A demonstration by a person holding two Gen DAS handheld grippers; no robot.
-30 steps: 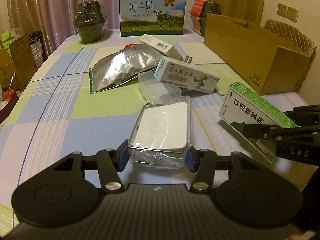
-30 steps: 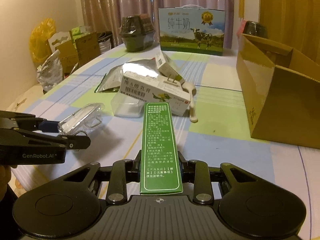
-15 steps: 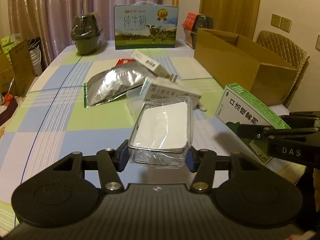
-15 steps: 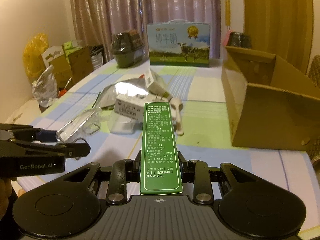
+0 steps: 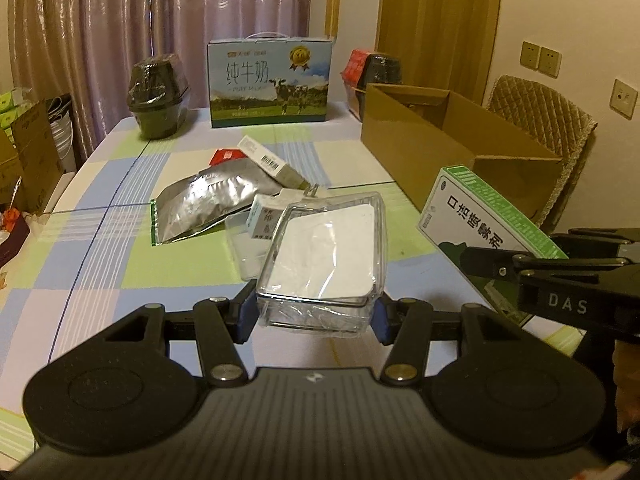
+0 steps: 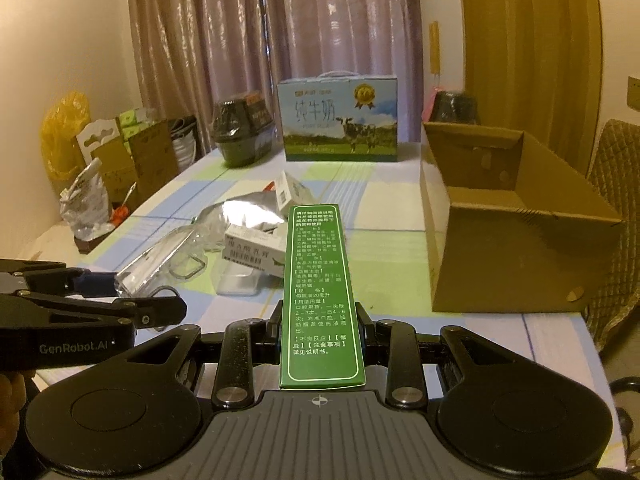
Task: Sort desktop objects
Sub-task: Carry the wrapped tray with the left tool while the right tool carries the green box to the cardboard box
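My left gripper is shut on a clear plastic box with a white insert and holds it above the table; it also shows in the right wrist view. My right gripper is shut on a green and white medicine carton, also seen in the left wrist view, held in the air. An open brown cardboard box stands at the right of the table. A silver foil pouch, a white ointment carton, a clear lid and a barcode carton lie mid-table.
A blue milk gift case stands at the far edge between two dark wrapped bowl stacks. A quilted chair is behind the cardboard box. Cartons and bags stand on the floor to the left.
Both grippers have risen and drawn back from the table with their loads; the pile and the cardboard box now sit lower and farther off in both views.
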